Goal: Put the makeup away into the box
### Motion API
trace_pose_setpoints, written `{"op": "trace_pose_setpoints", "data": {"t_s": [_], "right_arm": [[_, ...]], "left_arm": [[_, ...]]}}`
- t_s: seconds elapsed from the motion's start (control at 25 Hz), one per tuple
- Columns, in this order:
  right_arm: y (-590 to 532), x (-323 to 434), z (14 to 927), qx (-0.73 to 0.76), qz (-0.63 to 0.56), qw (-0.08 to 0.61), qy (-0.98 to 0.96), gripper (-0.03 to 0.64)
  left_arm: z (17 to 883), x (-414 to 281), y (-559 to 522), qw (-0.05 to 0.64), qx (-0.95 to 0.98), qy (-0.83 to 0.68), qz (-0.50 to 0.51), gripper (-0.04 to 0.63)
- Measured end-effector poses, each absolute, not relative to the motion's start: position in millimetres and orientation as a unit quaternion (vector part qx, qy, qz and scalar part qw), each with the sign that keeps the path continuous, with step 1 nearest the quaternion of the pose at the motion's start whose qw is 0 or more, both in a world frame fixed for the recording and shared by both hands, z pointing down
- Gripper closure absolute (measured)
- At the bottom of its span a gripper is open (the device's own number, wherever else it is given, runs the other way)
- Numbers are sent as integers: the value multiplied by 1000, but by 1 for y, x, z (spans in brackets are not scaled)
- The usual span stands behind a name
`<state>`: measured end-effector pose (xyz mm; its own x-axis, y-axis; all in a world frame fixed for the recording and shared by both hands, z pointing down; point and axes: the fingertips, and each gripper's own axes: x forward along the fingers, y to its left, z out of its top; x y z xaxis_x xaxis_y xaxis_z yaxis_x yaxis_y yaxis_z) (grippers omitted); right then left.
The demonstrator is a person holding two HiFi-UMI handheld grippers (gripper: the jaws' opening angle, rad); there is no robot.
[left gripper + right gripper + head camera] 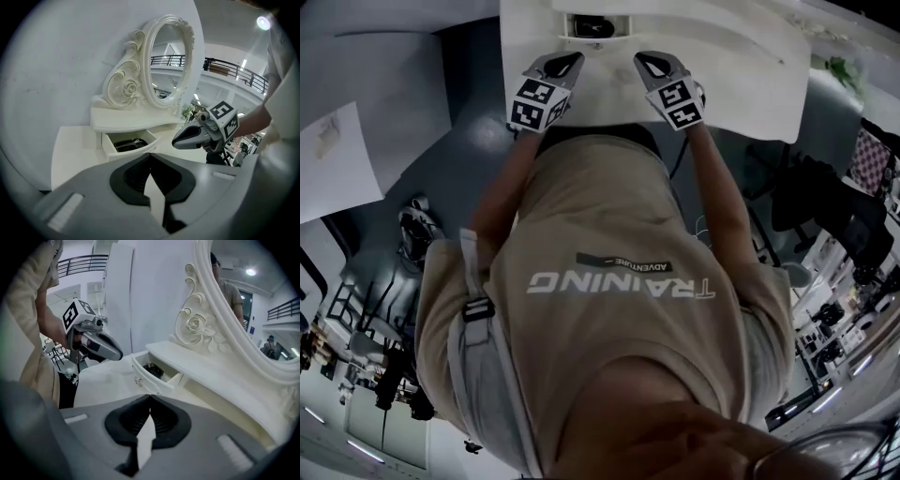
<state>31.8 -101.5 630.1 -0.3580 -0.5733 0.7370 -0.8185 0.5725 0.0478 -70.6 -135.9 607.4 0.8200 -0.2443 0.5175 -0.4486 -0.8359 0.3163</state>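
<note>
A small drawer stands pulled out of the white vanity, with dark makeup items lying inside it. In the right gripper view the same drawer shows a knobbed front and dark makeup in it. My left gripper is shut and empty, hovering over the tabletop short of the drawer. My right gripper is also shut with nothing between its jaws. From the head view, the left gripper and the right gripper flank the drawer on either side.
An ornate oval mirror with carved scrollwork rises behind the drawer shelf. The white vanity top spreads to the right. Another white table is at the left, and dark equipment sits on the floor below.
</note>
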Motion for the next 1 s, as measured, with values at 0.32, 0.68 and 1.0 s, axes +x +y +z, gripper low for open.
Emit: {"op": "trace_pose_setpoints", "data": {"t_s": [0.32,0.68,1.0], "right_arm": [[-113,39,669,443,171,330,-816,614],[-126,31,683,417,183,304,-837,614],[-142,27,679,418,180,288,-843,614]], "left_arm": [[639,-62,-143,198,909,-204,305,589],[670,-53,-160,212,890,-233,330,589],[674,-53,-176,227,881,-259,324,589]]}}
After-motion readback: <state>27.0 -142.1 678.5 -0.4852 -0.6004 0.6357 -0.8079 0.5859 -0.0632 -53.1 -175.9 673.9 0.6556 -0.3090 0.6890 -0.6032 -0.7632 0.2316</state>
